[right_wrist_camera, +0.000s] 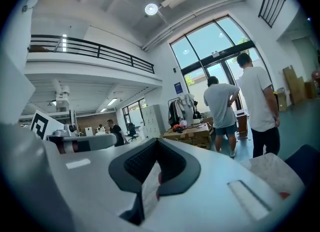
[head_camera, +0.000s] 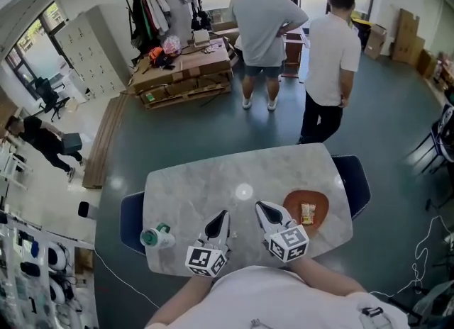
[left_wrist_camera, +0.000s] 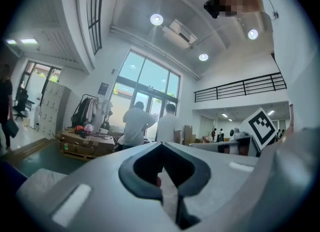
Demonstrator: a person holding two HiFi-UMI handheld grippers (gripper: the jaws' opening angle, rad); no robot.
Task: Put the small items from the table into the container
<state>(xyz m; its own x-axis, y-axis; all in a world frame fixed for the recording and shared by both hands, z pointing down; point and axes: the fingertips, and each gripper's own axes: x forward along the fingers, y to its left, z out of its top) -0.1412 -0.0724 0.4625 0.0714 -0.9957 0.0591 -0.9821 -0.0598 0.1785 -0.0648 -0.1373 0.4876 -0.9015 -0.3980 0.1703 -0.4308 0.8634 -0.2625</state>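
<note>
Bottle point(head_camera: 157, 236), green-capped, lying at the left edge of the table point(head_camera: 213, 179): likely light, rigid, prone to roll, best pinched across the body. Snack packet point(head_camera: 307, 213) already in the orange tray point(head_camera: 294, 203). Left gripper point(head_camera: 225, 214) and right gripper point(head_camera: 259, 206) both closed, empty.

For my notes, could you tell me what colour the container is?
The container is orange-brown; head view.

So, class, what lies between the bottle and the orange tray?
The left gripper and right gripper, over bare table; seen in the head view.
</note>
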